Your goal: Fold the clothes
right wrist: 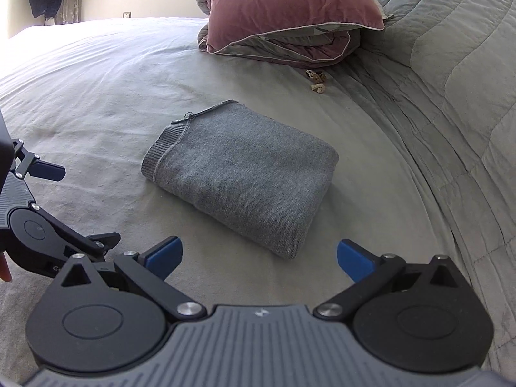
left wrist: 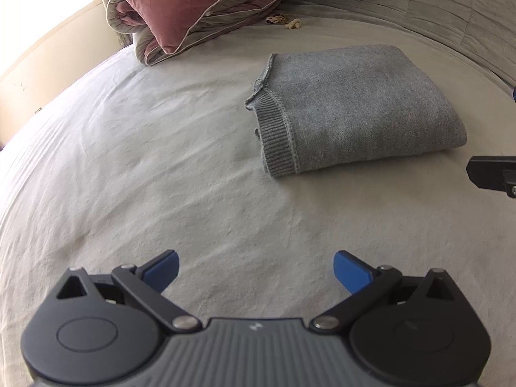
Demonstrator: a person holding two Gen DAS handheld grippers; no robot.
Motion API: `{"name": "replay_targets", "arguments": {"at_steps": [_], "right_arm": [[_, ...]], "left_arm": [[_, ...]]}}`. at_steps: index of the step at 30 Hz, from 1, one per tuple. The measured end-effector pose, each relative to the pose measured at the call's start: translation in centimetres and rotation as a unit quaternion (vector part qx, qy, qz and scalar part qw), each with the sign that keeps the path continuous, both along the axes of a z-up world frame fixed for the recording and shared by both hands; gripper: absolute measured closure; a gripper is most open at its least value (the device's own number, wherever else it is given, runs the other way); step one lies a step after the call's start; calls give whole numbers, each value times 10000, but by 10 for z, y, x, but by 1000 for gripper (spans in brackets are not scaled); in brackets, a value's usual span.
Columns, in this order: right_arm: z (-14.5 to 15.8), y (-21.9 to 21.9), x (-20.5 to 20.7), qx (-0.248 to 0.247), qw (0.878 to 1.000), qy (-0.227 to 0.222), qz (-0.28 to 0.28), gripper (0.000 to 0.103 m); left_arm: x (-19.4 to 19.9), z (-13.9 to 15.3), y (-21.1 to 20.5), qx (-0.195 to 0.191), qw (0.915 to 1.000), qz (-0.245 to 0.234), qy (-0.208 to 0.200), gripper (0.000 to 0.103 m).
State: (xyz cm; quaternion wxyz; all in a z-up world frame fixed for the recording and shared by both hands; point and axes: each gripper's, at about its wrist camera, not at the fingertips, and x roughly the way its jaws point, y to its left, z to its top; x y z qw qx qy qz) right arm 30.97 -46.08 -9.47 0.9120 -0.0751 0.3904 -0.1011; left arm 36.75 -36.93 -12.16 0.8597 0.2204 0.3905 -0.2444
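Progress: the grey sweater point(right wrist: 238, 171) lies as a finished, compact rectangle on the bed sheet point(left wrist: 129, 161), so the folding of this piece looks done, judging from how it lies.
Left to do: nothing more on this garment that I can see; no other loose clothes show on the bed (dark garments hang in the far corner of the room in the right wrist view, too small to tell what they are).
Left gripper point(left wrist: 256, 271): jaws spread wide, nothing between the blue pads, hanging over bare sheet short of the sweater's ribbed end.
Right gripper point(right wrist: 259, 259): jaws spread wide as well, empty; the near corner of the sweater sits just ahead of the gap between its fingers, not touched.
Where the sweater is: mid-bed, well apart from the folded pink duvet point(right wrist: 290, 9) at the far side, and clear of the quilted grey cover point(right wrist: 451, 64) to the right.
How the sweater looks: grey knit, several layers thick, with a soft rounded fold along one long edge.
Ribbed hem point(left wrist: 279, 135): exposed at one short end, layers stacked but slightly stepped (a loose thread sticks out at its far corner).
Surface: top face smooth, no sleeve or cuff poking out.
Stray bits: small beige scraps point(right wrist: 317, 80) lie on the sheet near the duvet.
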Motion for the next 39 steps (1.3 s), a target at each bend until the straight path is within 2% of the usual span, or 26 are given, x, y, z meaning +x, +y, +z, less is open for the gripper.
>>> {"name": "replay_targets", "arguments": {"at_steps": [7, 11, 39], "right_arm": [[-2, 0, -4, -33, 10000, 43, -3, 0], [-2, 2, -5, -58, 9999, 67, 56, 0], [-3, 10, -4, -75, 9995, 129, 264, 0]], "left_arm": [[-4, 1, -5, -86, 9999, -70, 65, 1], [-9, 1, -9, 80, 9999, -116, -53, 1], [-10, 2, -10, 41, 9998, -174, -56, 1]]}}
